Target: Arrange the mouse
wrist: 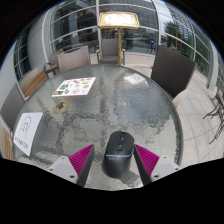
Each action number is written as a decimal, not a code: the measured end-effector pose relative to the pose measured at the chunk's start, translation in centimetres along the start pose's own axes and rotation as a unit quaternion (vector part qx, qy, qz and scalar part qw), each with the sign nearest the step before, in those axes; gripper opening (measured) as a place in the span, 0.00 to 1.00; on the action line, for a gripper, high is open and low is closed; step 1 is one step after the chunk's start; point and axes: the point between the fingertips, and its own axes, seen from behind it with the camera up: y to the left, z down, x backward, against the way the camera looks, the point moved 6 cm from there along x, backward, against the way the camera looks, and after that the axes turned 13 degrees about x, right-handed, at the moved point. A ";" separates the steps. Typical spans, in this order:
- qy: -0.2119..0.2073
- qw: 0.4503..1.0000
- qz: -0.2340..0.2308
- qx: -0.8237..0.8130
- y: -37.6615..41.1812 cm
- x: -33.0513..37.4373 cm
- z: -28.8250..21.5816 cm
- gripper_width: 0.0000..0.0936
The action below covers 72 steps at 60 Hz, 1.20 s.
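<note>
Dark grey, rounded plastic computer mouse [119, 155] resting on round grey mottled stone-look tabletop [120, 100], sitting between the two fingers of the gripper [117, 160], nose pointing away. Magenta pads [80, 160] flanking both sides with a visible gap each side, so released, not yet clamping. Mouse bearing its own weight on the table.

Likely step: closing on the mouse for the arrange move. To do well: centre so both gaps match, keep fingers low near the table, squeeze on the mouse's flat flanks rather than its curved top, close slowly to avoid squirting it forward. Lift little or slide.

Beyond the fingers: white printed sheet with coloured pictures [74, 86] at far left of the table, white card with house outline [24, 132] near left, dark chair [172, 66] across, wooden stand [119, 25] farther back.
</note>
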 end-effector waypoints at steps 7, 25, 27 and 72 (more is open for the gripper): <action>0.010 1.000 0.001 0.007 0.9 -0.7 -0.6 0.70; 0.018 0.999 0.039 0.018 1.6 -0.9 -0.7 0.38; 0.028 0.999 0.041 0.014 1.4 -0.9 -0.9 0.35; -0.087 0.995 0.030 0.026 35.0 4.6 -25.3 0.34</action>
